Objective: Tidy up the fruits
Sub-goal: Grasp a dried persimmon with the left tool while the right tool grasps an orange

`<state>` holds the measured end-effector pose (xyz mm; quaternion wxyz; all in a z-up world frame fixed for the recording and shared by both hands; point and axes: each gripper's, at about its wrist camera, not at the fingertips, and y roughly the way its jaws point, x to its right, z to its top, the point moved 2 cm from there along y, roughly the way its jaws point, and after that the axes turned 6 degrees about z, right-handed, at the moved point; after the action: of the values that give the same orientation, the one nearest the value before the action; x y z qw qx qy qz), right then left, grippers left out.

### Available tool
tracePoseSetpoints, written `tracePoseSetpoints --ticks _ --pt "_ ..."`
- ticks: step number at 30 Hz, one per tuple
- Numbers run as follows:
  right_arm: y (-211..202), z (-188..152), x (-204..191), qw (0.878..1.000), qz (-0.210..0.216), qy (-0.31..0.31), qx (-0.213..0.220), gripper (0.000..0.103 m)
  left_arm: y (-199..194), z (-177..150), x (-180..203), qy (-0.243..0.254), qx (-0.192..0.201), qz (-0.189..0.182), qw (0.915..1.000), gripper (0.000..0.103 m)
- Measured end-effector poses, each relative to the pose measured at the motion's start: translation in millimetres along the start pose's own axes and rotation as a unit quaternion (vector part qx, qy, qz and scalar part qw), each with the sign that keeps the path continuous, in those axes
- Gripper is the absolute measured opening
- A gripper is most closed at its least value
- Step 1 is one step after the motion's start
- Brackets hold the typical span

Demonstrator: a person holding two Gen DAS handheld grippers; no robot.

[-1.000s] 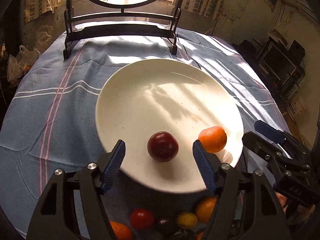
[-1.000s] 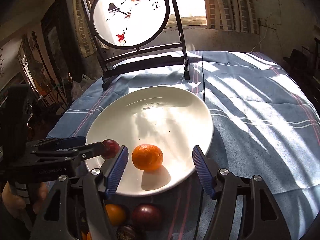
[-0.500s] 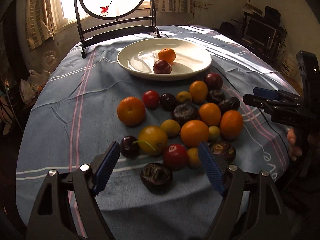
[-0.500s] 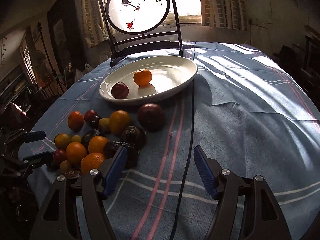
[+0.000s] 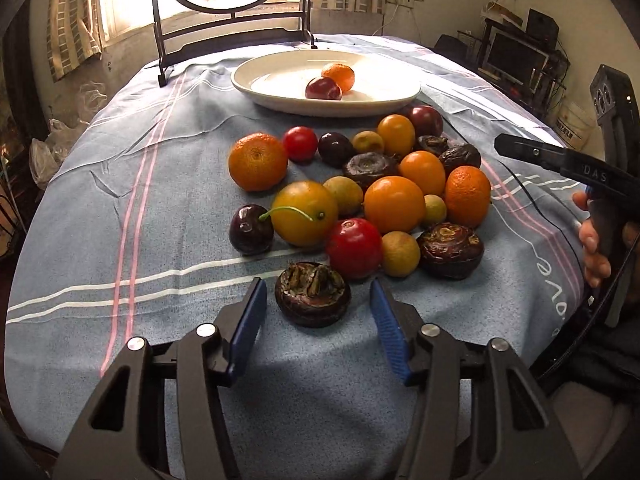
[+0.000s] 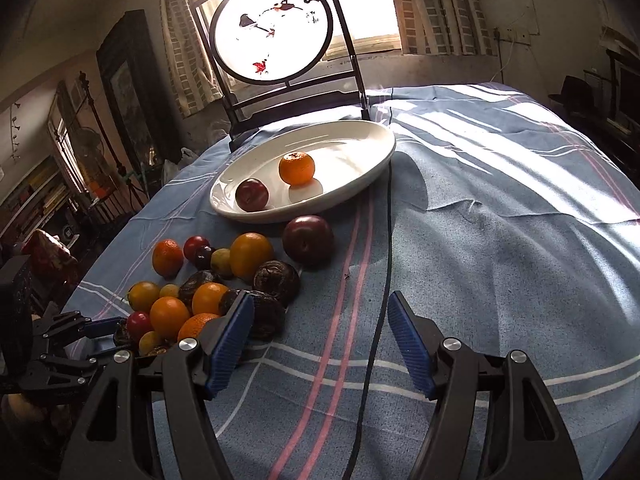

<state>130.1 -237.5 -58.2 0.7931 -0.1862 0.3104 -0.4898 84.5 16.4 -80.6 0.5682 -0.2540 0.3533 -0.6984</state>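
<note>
Two risks: left gripper (image 5: 316,312) jaws closing round dark wrinkled fruit (image 5: 312,294), could nudge red fruit (image 5: 354,247) at 1 o'clock; right gripper (image 6: 320,330) wide, empty

A plate (image 5: 280,98) is set on the tablecloth (image 5: 120,200) behind a cluster of fruits (image 5: 360,188); two fruits are placed in it. A round screen (image 6: 272,28) is stood behind the plate.

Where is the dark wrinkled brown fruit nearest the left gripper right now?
In the left wrist view the dark wrinkled brown fruit lies on the blue striped tablecloth between the closing left gripper, pads not touching, just before the shiny red round fruit.
</note>
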Motion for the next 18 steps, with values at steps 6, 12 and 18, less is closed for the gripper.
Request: tracePoseSetpoints --ticks 6,12,18 --pt "0 0 -3 1.0 0.008 -0.007 -0.003 0.07 0 -2 9 -0.005 0.011 -0.002 0.9999 0.037" --pt "5 -11 -28 0.998 0.011 -0.06 -0.031 0.069 -25 -6 10 -0.006 0.035 0.004 0.9994 0.037" --pt "12 -25 -68 0.991 0.037 -0.107 -0.065 0.063 -41 -5 -4 -0.023 0.055 0.014 0.9981 0.037"
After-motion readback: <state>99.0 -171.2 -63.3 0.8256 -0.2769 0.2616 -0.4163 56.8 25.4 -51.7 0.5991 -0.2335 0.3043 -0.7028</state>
